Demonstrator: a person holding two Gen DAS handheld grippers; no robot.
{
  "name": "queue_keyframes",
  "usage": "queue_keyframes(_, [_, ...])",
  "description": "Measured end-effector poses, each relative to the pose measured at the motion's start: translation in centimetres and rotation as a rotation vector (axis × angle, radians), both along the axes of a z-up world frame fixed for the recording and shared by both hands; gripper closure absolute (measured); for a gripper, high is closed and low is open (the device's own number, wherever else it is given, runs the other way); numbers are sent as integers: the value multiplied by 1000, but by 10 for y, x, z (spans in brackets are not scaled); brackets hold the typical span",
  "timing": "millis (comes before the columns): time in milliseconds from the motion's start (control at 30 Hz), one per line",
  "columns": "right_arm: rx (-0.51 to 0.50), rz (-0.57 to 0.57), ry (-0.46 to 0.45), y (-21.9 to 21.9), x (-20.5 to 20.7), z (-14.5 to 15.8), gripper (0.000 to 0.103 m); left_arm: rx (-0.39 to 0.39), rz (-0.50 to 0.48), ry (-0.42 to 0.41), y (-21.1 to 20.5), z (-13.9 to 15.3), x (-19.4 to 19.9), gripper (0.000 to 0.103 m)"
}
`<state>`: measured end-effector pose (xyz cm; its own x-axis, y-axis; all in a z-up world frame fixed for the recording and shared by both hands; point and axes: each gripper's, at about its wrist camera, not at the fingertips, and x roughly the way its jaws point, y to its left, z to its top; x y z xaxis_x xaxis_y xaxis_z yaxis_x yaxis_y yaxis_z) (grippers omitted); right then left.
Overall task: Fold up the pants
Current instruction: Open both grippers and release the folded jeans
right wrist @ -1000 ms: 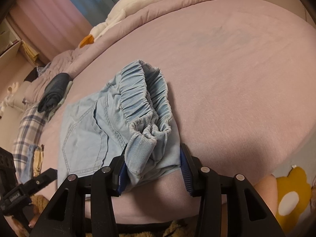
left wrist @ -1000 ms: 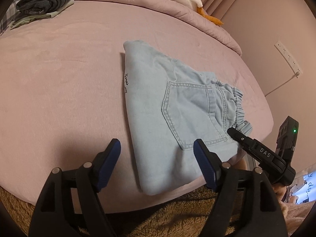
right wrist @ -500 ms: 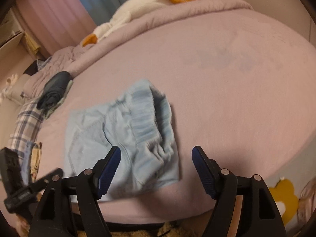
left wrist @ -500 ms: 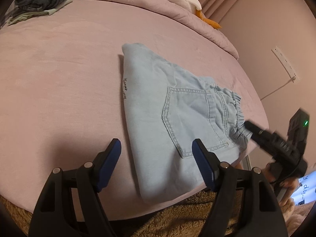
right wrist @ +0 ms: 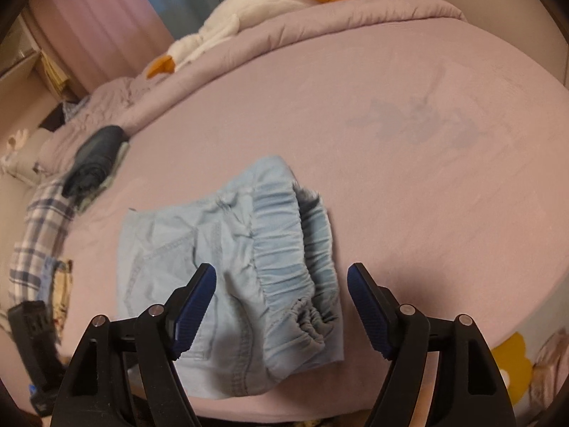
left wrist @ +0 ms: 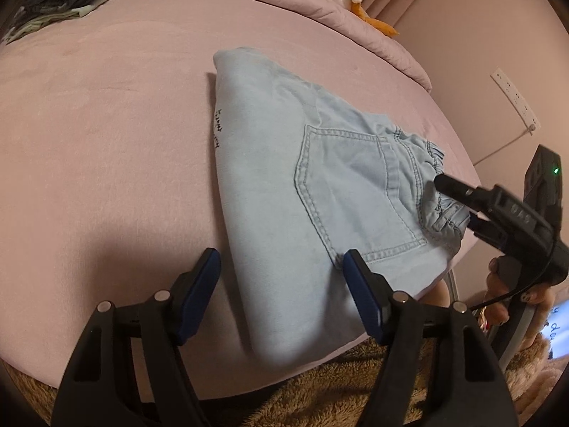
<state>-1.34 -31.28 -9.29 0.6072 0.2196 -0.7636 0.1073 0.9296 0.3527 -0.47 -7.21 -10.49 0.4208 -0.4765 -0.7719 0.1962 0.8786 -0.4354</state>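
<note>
Light blue denim pants (left wrist: 313, 192) lie folded on the pink bed, back pocket up, elastic waistband toward the right edge. In the right wrist view the pants (right wrist: 234, 270) show the gathered waistband nearest me. My left gripper (left wrist: 281, 277) is open and empty, just above the near folded edge. My right gripper (right wrist: 281, 302) is open and empty, its jaws straddling the waistband from above without touching. The right gripper (left wrist: 458, 195) also shows in the left wrist view, its tip at the waistband.
A rolled dark garment (right wrist: 96, 160) and plaid cloth (right wrist: 39, 235) lie at the bed's far left. A white goose plush (right wrist: 242, 21) rests on the duvet at the head. The bed's near edge (left wrist: 320, 359) drops to a brown fluffy rug (left wrist: 338, 395). A power strip (left wrist: 514, 101) hangs on the wall.
My right gripper let go of the waistband, opened and drew back a little. The pants dropped flat on the bed. My left gripper stayed open and barely moved.
</note>
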Motion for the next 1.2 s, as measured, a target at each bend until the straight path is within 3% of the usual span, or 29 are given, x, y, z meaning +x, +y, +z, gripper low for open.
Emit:
queue_keyframes(200, [5,2,2,-4,0,2,27,-70,34,29,13,3,4,38])
queue_keyframes(667, [11,0,-15,-17,4,9,27,23,61,-64,19,33,37,36])
queue_keyframes(800, [0,24,-14,-19,4,11,27,-14,84,-49,33,31,47,35])
queue_keyframes(867, [-5,27,-9,-21,5,11,26,-26,79,-36,34,28,50,32])
queue_keyframes(933, [1,19,-9,-23,5,9,20,-26,82,-37,35,23,49,22])
queue_keyframes(1000, [22,21,-14,-24,5,7,13,-18,85,-33,34,19,48,20])
queue_keyframes(1100, [56,37,-2,-24,9,1,11,-12,68,-11,31,14,51,19])
queue_keyframes(1200, [77,60,25,-22,15,-8,11,-70,53,-7,31,11,53,17])
